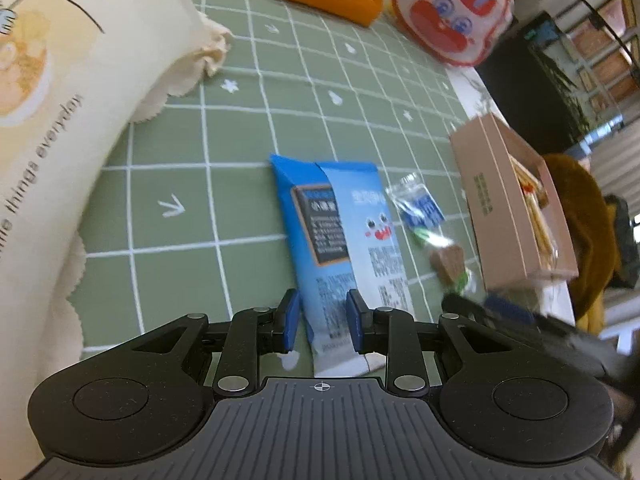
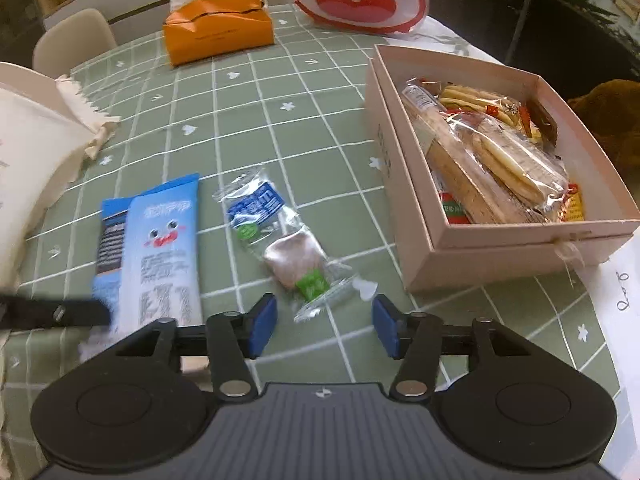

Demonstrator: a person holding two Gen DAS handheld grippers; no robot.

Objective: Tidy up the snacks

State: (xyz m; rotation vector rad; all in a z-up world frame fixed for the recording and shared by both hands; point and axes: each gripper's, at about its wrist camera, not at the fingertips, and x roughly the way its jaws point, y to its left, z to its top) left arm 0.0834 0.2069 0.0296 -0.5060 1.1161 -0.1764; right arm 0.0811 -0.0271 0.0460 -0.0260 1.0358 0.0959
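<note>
left gripper [image 1: 322, 322] straddling blue packet [image 1: 352, 240] (jaws apart)

Cream cloth bag [image 1: 60, 92]: "things everyday" legible. Blue snack packet [image 1: 352, 232]: print too blurred to read.

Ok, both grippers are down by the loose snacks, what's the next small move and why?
Probably close the left gripper on the blue packet: its jaws stand open on either side of the packet's near end. The right gripper is open just short of the clear-wrapped snack, so it could ease forward next. Both snacks lie outside the pink box, which already holds other snacks.
</note>
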